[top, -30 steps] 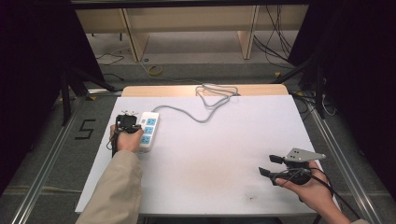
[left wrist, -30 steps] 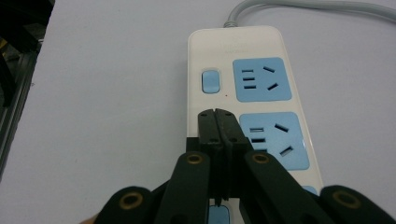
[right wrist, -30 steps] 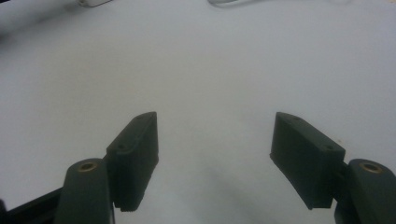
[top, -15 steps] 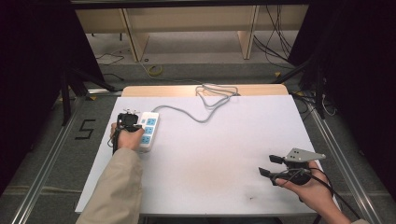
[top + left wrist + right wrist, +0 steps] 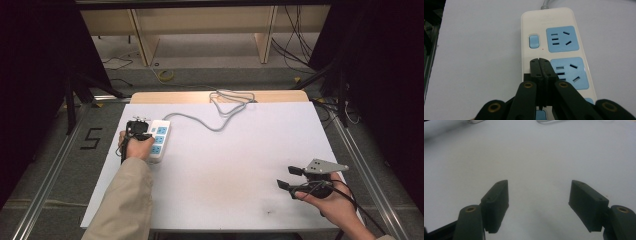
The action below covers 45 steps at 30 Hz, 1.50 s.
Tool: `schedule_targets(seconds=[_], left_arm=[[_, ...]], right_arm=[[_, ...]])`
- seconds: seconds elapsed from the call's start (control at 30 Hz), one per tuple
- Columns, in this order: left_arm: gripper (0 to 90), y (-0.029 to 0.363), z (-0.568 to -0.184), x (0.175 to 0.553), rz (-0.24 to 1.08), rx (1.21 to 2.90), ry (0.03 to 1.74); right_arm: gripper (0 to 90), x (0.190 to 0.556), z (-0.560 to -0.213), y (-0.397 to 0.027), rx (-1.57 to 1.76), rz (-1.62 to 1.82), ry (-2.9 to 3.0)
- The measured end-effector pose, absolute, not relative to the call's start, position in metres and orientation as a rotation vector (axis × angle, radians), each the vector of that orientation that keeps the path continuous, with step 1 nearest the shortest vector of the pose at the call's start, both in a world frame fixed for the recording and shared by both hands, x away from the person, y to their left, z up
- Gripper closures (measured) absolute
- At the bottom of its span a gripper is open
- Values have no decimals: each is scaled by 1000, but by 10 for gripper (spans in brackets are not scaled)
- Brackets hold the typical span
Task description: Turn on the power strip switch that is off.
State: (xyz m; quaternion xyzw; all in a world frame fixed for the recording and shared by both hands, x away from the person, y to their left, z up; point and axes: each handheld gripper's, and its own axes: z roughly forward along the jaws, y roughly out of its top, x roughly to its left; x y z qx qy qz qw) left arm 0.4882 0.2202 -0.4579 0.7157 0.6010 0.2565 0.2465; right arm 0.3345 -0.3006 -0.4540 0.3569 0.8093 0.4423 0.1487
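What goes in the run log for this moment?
left tool: shut, over white power strip with blue sockets | right tool: open, empty, over white table

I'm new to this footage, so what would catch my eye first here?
The white power strip with blue sockets, at the white table's left edge, its grey cable coiling toward the far side. The left gripper, jaws shut, sits over it below the blue switch. The right gripper waits open near right.
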Motion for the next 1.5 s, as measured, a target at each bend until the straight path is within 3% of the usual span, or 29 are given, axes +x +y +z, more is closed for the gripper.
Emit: schedule_targets(seconds=[1.5], left_arm=[[900, 220, -452, 497, 613, 1995, 1705]], right_arm=[[324, 334, -454, -299, 1019, 1273, 2335]])
